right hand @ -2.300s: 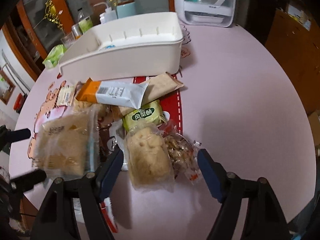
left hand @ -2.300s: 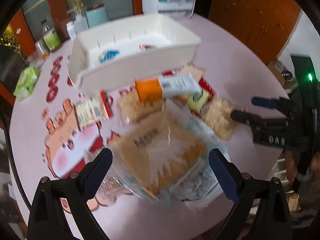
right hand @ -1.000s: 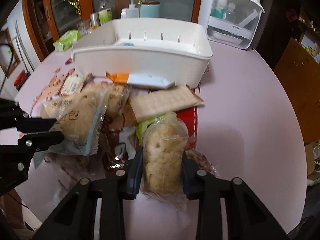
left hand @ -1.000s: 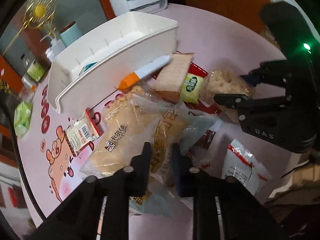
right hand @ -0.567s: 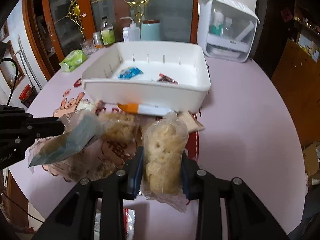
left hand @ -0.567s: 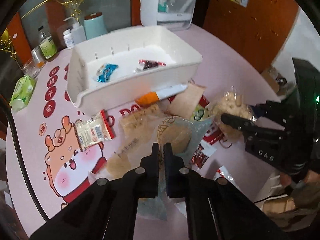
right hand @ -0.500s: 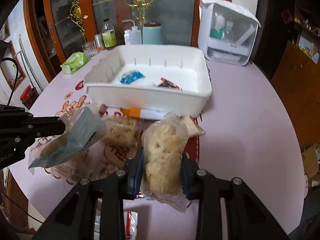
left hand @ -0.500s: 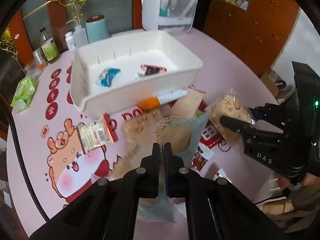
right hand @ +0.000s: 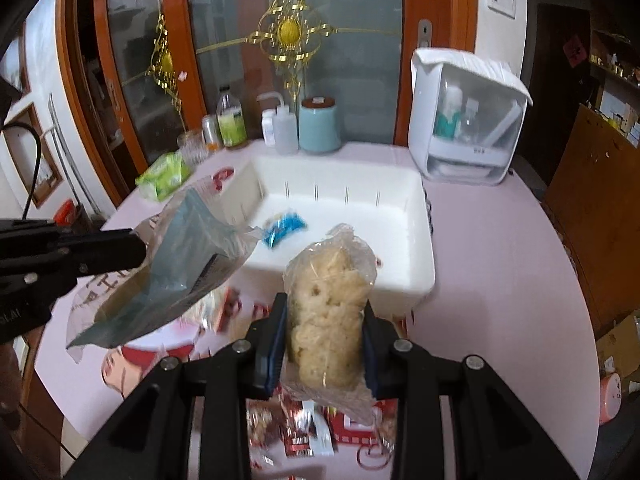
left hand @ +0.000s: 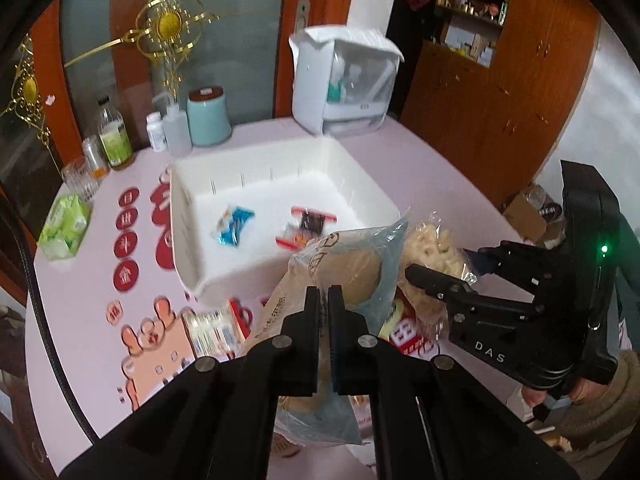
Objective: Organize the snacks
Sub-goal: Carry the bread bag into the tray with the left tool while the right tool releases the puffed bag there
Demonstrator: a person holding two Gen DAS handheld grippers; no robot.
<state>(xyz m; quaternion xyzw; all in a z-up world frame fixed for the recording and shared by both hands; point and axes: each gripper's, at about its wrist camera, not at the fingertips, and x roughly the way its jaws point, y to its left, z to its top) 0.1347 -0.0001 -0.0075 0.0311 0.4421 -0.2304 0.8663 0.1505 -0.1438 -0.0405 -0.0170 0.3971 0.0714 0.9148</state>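
Note:
My left gripper is shut on a large clear bag of bread and holds it in the air at the near edge of the white bin. My right gripper is shut on a clear bag of puffed crackers, also lifted, in front of the bin. The bin holds a blue packet and a red-edged packet. The bread bag also shows at the left of the right wrist view, and the right gripper at the right of the left wrist view.
More snack packets lie on the pink table below the grippers. Behind the bin stand bottles, a teal canister, a green tissue pack and a white appliance. Wooden cabinets are on the right.
Both grippers closed on their bags, lifted them off the table and carried them up toward the bin. The rest of the snack pile stayed on the table.

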